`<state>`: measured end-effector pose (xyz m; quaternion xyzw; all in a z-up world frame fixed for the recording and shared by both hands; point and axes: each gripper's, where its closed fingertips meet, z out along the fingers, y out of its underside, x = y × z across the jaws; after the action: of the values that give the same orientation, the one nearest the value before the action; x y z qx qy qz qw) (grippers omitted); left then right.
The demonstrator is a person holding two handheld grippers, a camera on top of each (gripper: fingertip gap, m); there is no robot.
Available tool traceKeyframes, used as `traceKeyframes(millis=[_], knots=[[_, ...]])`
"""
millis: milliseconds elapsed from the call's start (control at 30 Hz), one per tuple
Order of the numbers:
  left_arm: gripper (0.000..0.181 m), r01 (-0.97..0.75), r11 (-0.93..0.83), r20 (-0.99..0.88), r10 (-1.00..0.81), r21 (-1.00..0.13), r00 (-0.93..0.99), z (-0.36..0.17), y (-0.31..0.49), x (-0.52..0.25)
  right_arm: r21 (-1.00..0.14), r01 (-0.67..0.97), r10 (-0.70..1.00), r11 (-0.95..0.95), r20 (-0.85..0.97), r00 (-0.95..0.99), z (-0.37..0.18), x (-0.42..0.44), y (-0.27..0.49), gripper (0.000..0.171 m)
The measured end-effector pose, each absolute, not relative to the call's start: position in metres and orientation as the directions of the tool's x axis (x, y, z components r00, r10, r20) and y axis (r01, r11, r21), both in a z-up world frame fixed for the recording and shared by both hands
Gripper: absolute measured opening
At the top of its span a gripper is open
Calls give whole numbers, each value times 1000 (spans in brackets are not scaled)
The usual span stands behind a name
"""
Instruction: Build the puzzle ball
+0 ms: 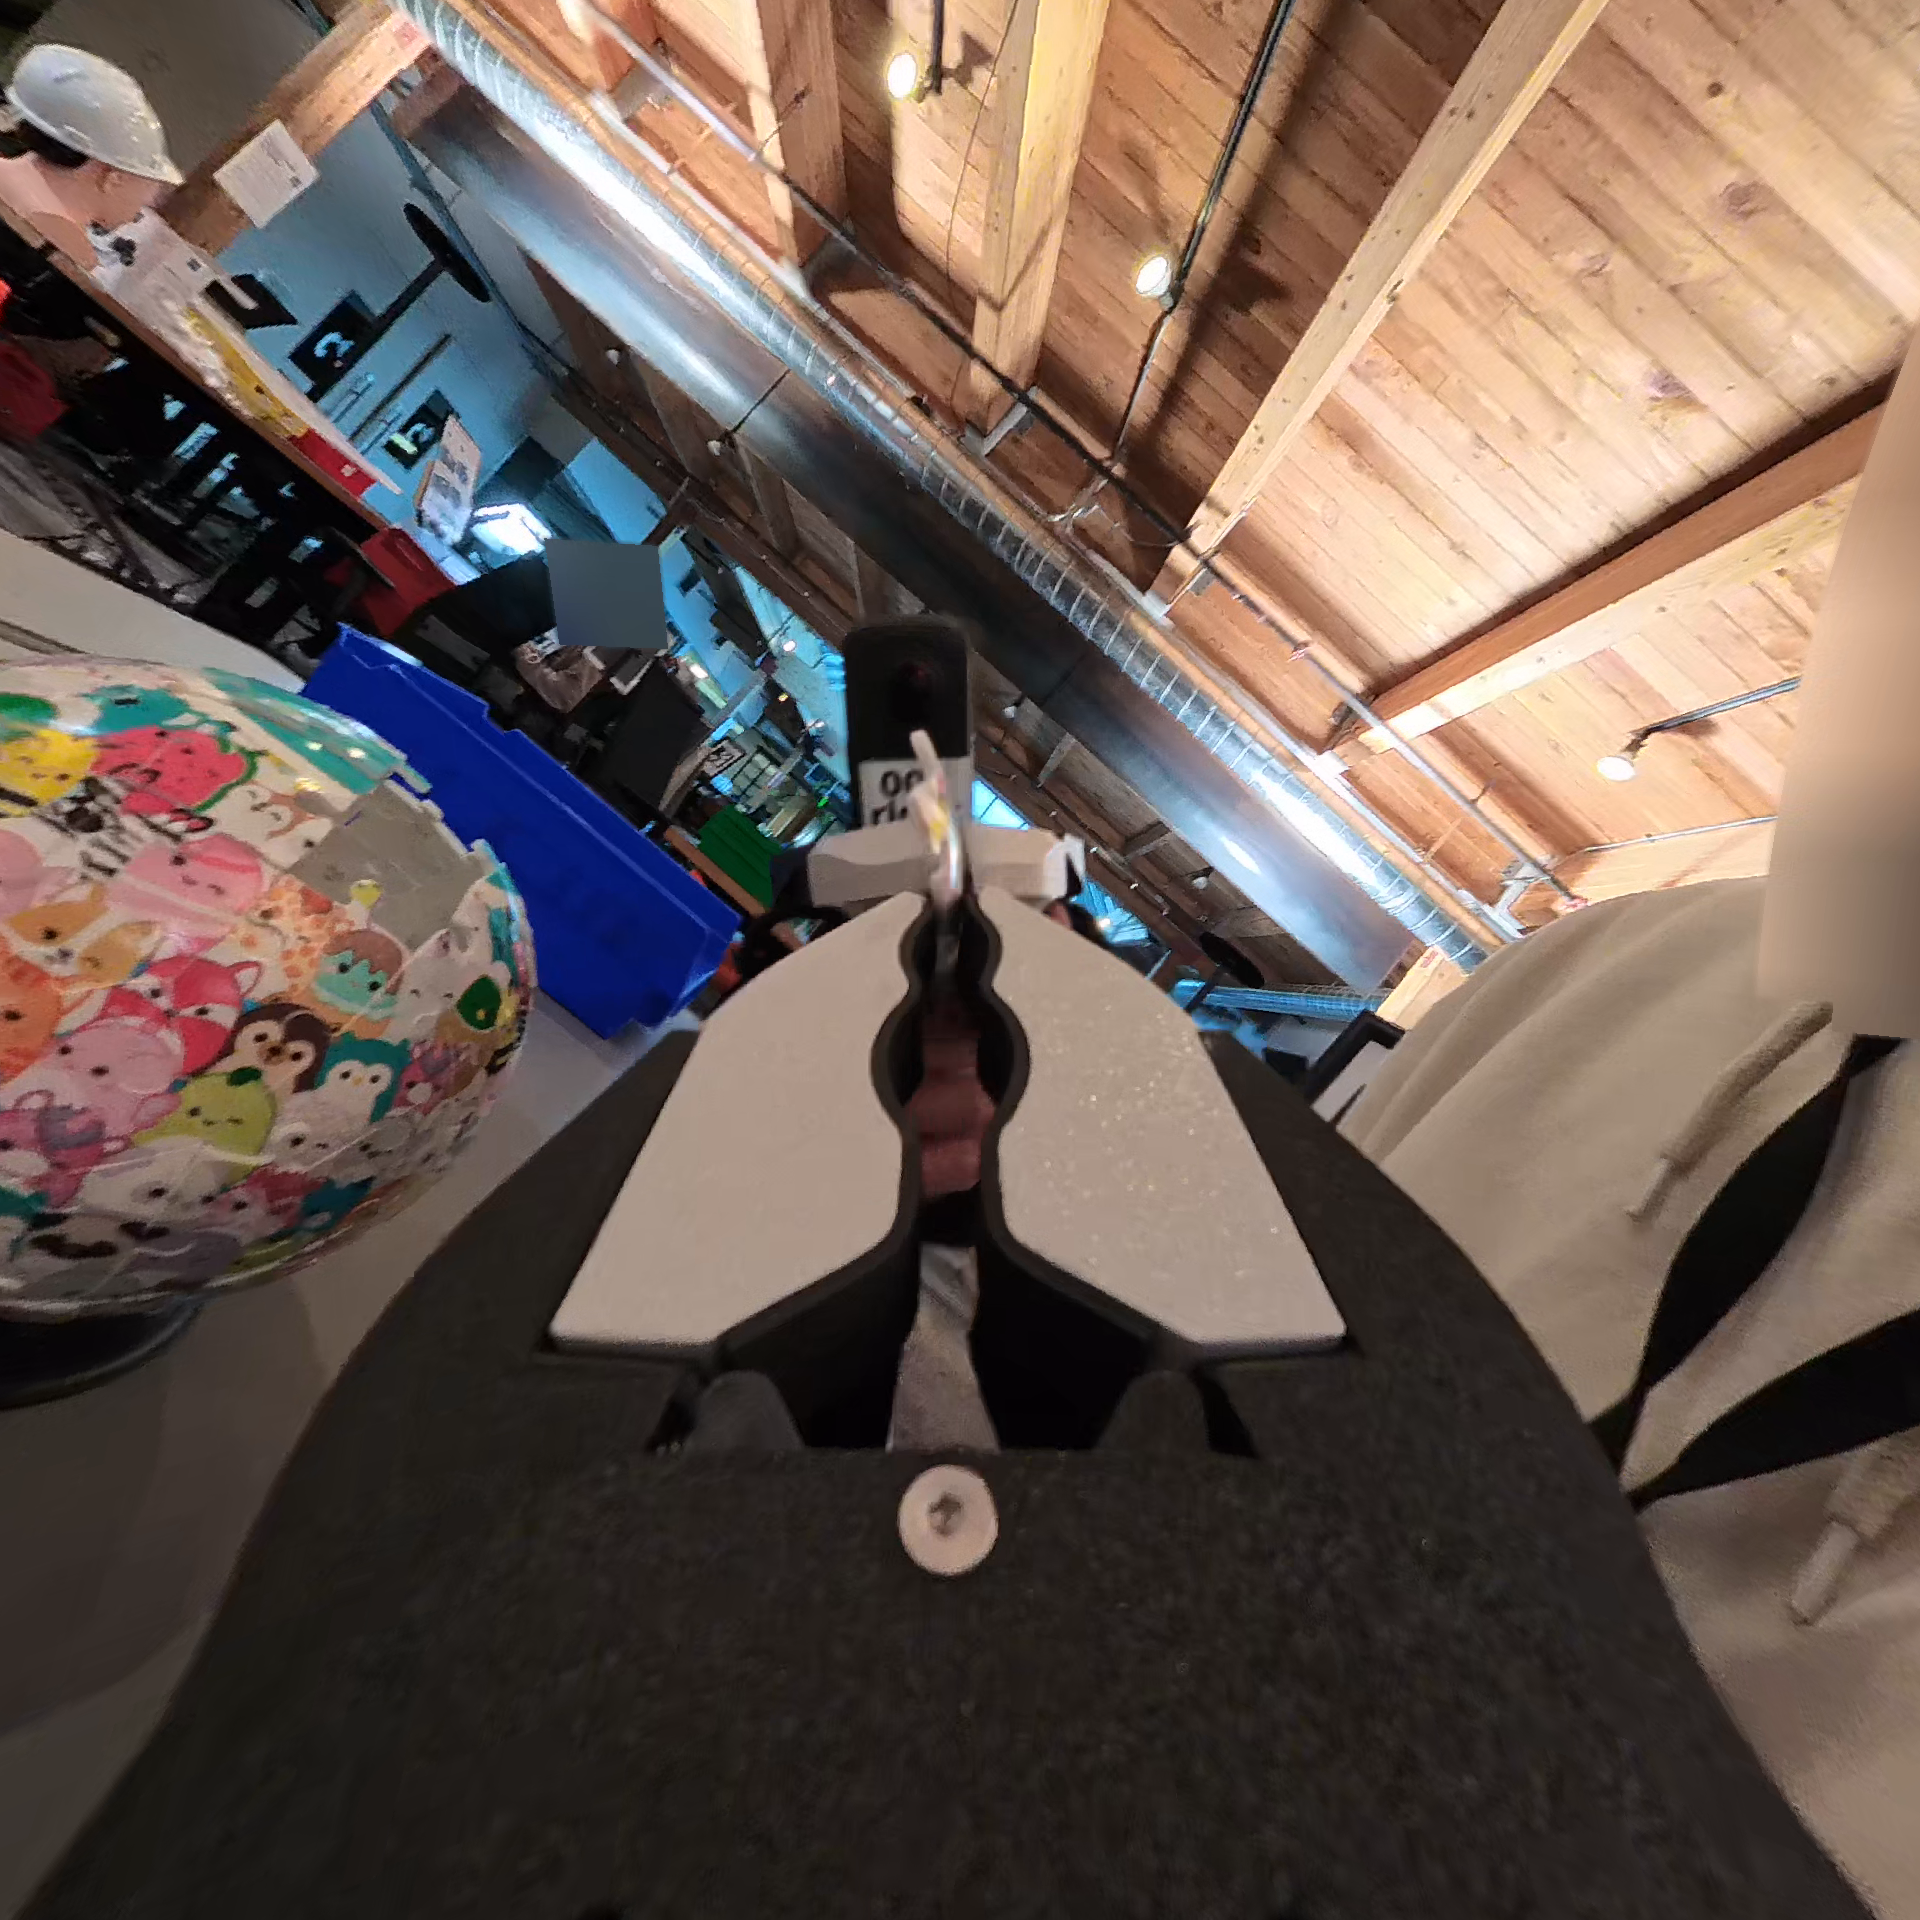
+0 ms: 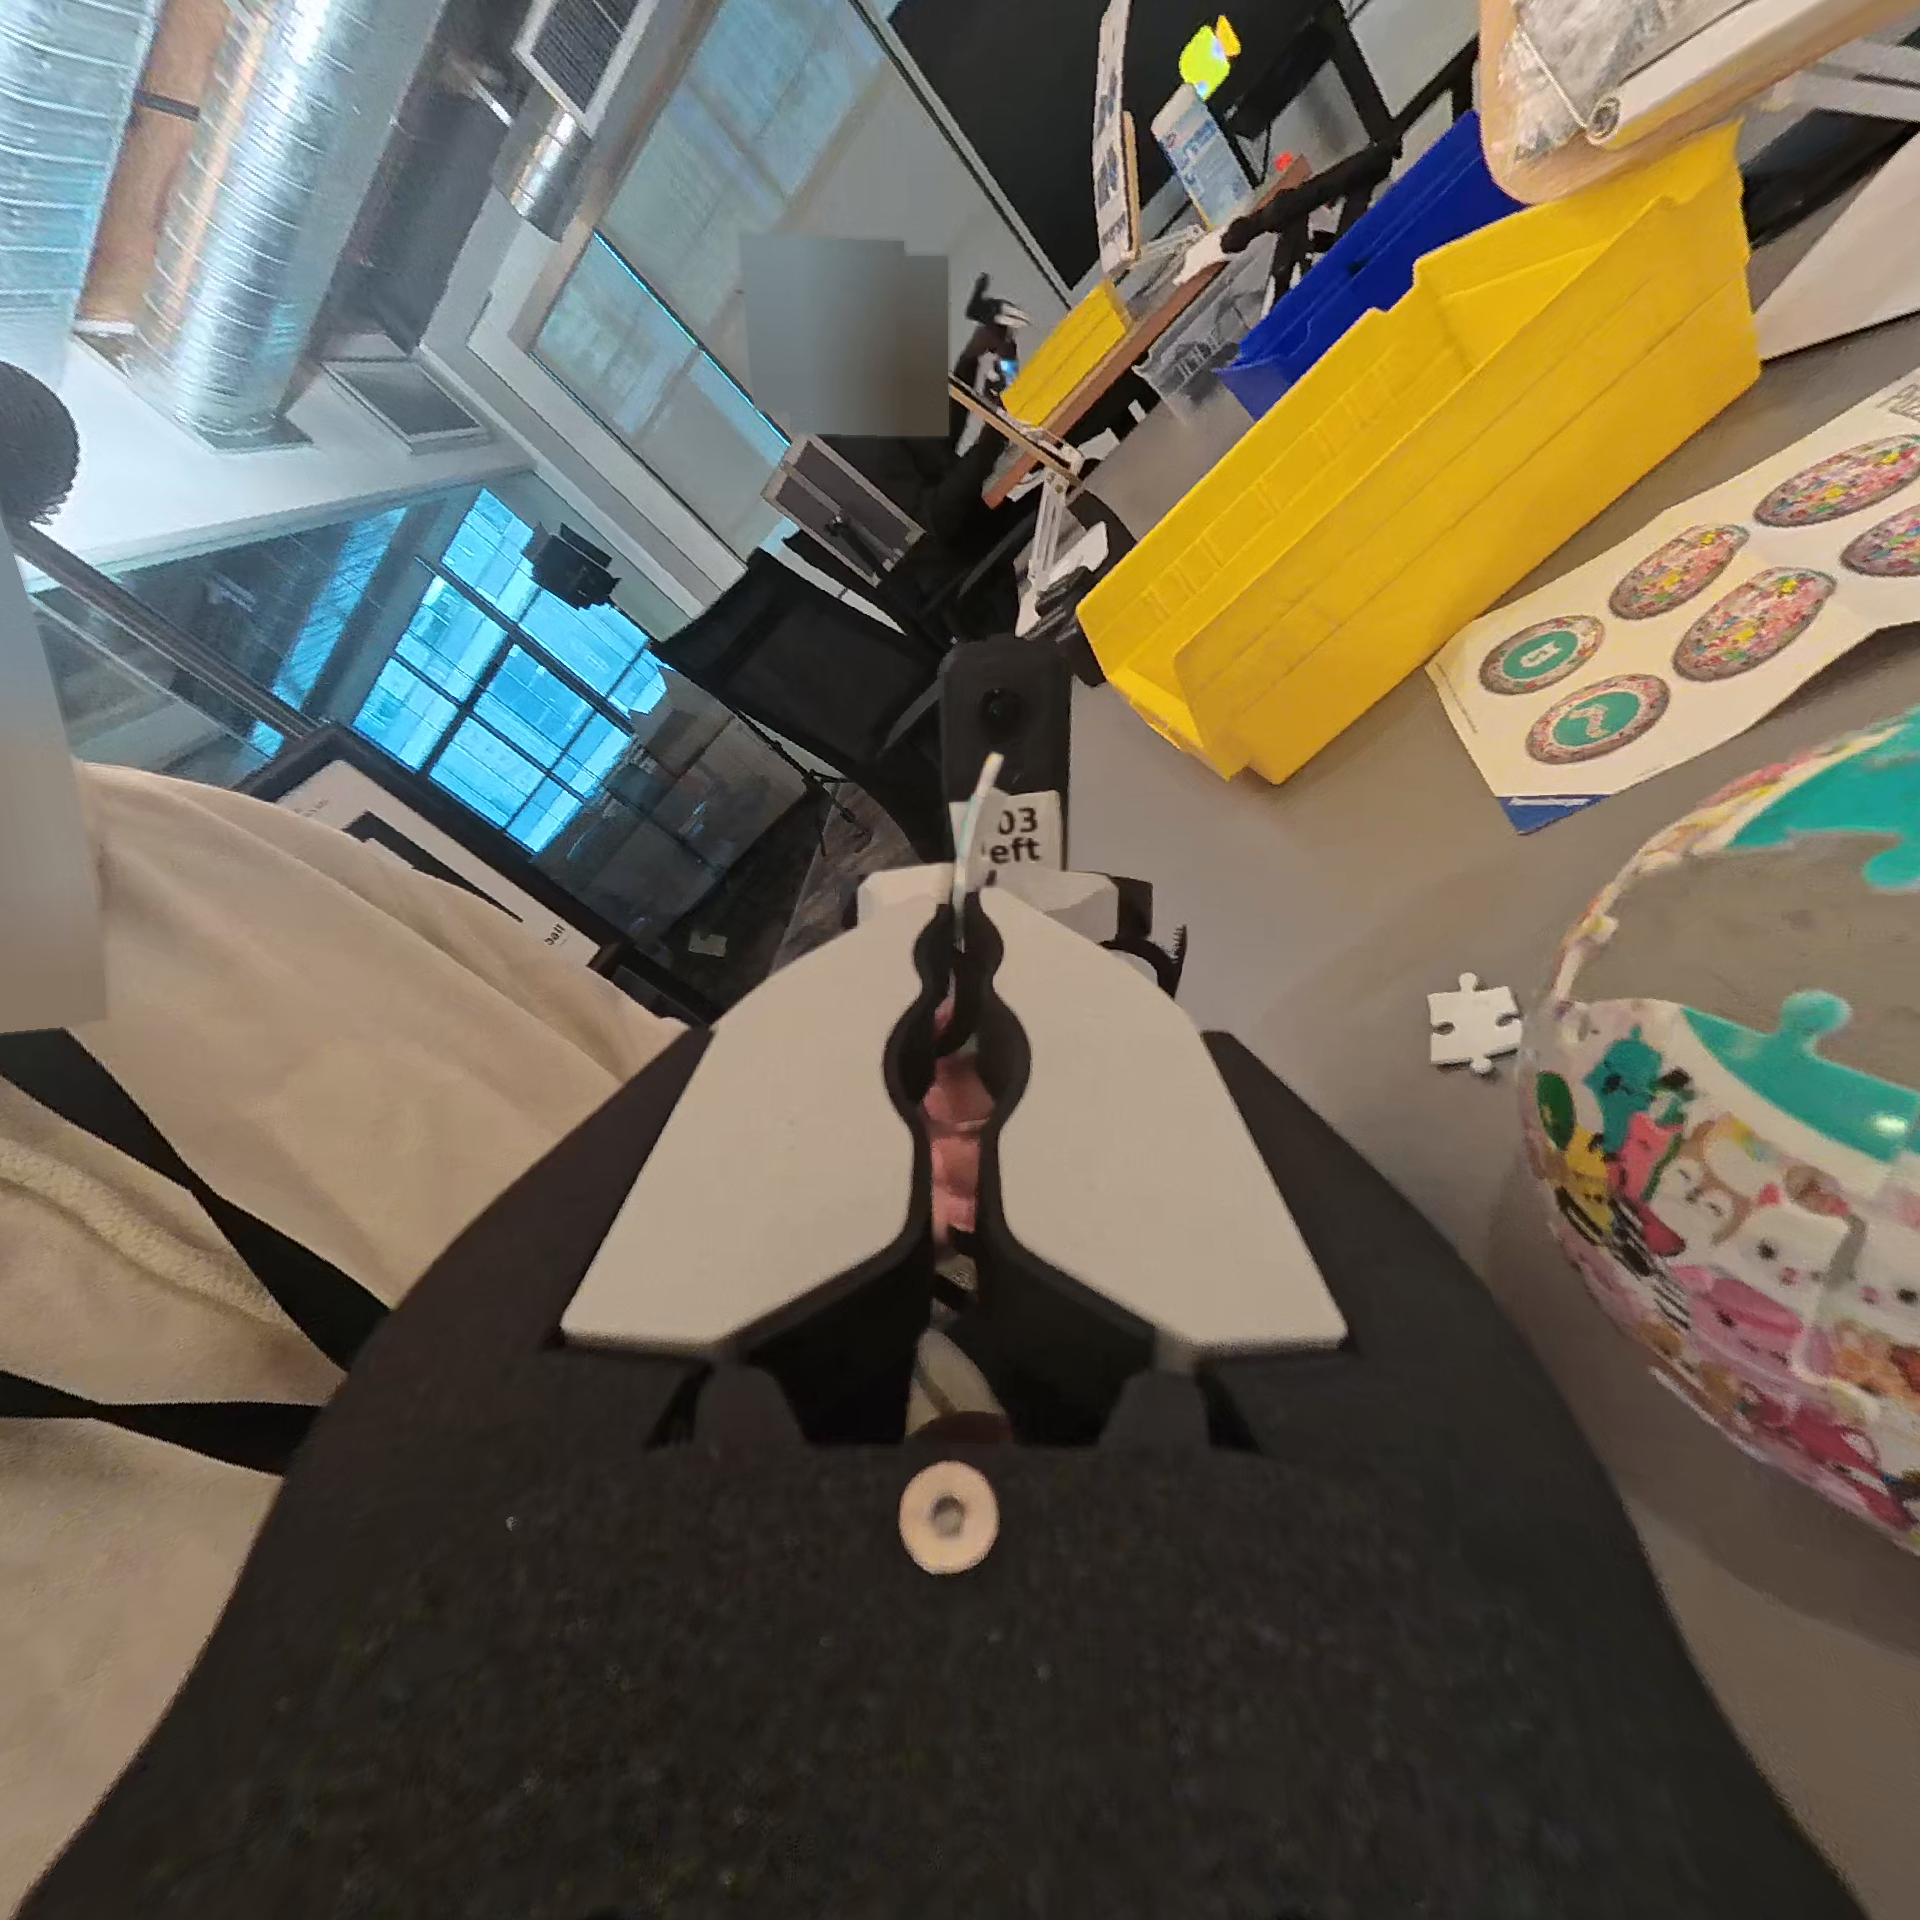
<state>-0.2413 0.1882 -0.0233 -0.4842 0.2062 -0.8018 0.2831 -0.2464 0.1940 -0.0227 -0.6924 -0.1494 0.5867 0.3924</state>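
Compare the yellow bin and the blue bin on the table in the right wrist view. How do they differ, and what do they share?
The yellow bin is nearer the camera; the blue bin sits behind it, farther off. The yellow bin shows its whole long side; the blue bin is largely hidden by the yellow one. Colour differs: bright yellow against deep blue. Both are open-topped plastic bins of like shape, lying side by side on the grey table.

Puzzle ball (image 2: 1745,1195): stands on the surface (image 2: 1299,935), left of the left claw (image 1: 951,904) and right of the right claw (image 2: 961,914).
Claws: face each other tip to tip, raised off the surface, a puzzle piece (image 2: 971,831) pinched between both.
Loose piece (image 2: 1470,1023): flat on the surface, just beside the ball.
Sheet (image 2: 1683,623): flat behind the ball.
Bins (image 2: 1455,499): behind the sheet, one behind another.
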Motion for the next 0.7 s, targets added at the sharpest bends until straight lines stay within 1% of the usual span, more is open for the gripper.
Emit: traceKeyframes(millis=[33, 67, 100, 133, 233, 300, 367, 500, 600, 700], knots=[[6, 242, -748, 665, -661, -618, -347, -28, 191, -241, -722, -247, 663, -646, -691, 288, -22, -242, 197, 1], [15, 234, -739, 676, -673, -632, -301, -35, 196, -242, -725, -238, 652, -646, -686, 322, -21, -234, 204, 1], [18, 229, -725, 685, -688, -649, -238, -43, 205, -244, -727, -214, 631, -653, -678, 378, -23, -222, 212, 1], [17, 227, -702, 678, -711, -675, -183, -49, 211, -248, -716, -170, 602, -677, -672, 431, -28, -211, 221, 1], [4, 146, -601, 607, -795, -786, -9, -68, 222, -254, -594, -100, 491, -798, -738, 464, -38, -198, 238, 1], [0, 101, -534, 542, -838, -839, 72, -73, 225, -254, -572, -41, 469, -819, -710, 525, -51, -196, 247, 2], [0, 45, -475, 476, -867, -879, 143, -79, 226, -252, -542, 4, 452, -840, -696, 558, -63, -196, 250, 2], [1, -62, -355, 335, -918, -933, 214, -84, 233, -246, -509, 30, 434, -860, -699, 568, -75, -198, 250, 2], [10, -144, -276, 240, -944, -950, 224, -83, 241, -239, -506, 53, 432, -861, -671, 603, -81, -194, 252, 2], [11, -231, -176, 132, -972, -957, 196, -83, 247, -230, -504, 65, 436, -861, -668, 603, -81, -194, 252, 2]])
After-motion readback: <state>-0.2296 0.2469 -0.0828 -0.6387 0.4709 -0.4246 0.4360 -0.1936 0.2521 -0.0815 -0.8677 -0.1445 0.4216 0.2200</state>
